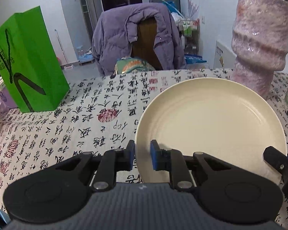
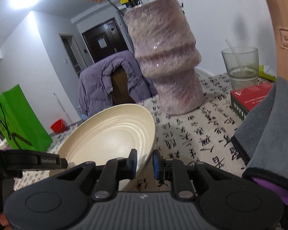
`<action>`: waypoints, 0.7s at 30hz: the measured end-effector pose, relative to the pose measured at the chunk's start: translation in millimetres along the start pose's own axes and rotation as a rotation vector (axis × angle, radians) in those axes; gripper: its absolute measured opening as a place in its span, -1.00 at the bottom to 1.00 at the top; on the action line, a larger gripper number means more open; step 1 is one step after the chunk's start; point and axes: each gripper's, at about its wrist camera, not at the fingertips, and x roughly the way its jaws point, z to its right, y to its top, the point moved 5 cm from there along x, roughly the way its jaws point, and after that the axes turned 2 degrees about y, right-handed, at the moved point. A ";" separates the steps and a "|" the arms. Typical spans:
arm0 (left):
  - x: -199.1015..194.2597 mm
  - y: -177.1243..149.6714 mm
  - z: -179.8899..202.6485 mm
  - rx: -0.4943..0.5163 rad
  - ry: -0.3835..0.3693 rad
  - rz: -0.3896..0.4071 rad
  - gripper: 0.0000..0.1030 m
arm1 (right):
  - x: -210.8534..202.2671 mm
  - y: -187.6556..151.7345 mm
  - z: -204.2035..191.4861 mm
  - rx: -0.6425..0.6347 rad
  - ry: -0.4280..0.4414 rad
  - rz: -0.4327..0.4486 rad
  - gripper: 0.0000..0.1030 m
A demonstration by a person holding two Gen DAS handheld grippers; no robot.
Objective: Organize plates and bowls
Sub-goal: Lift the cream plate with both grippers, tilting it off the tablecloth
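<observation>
A cream plate (image 1: 211, 122) with faint rings lies on the calligraphy-print tablecloth (image 1: 86, 118). My left gripper (image 1: 142, 157) straddles the plate's near-left rim, one blue pad inside and one outside, with a small gap showing. My right gripper (image 2: 145, 163) straddles the rim of the same plate (image 2: 109, 136) on its right side, also with a gap; one finger of it shows in the left wrist view (image 1: 276, 159). In the right wrist view the plate looks tilted, its near edge raised.
A tall pink-purple vase (image 1: 259, 42) stands just behind the plate. A green paper bag (image 1: 26, 65) stands at the left. A glass with a straw (image 2: 240, 65), a red-topped box (image 2: 249, 97) and a grey cloth (image 2: 265, 126) sit at the right. A chair with a purple jacket (image 1: 136, 38) is behind the table.
</observation>
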 end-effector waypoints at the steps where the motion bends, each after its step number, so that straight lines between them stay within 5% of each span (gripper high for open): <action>1: -2.4 0.9 -0.3 -0.001 0.000 0.007 -0.66 | -1.5 1.4 -0.8 0.002 0.003 0.008 -0.68; 21: -58.5 13.4 -41.8 -0.007 -0.011 0.109 -0.66 | -27.7 11.3 -42.3 -0.034 0.048 0.045 -0.67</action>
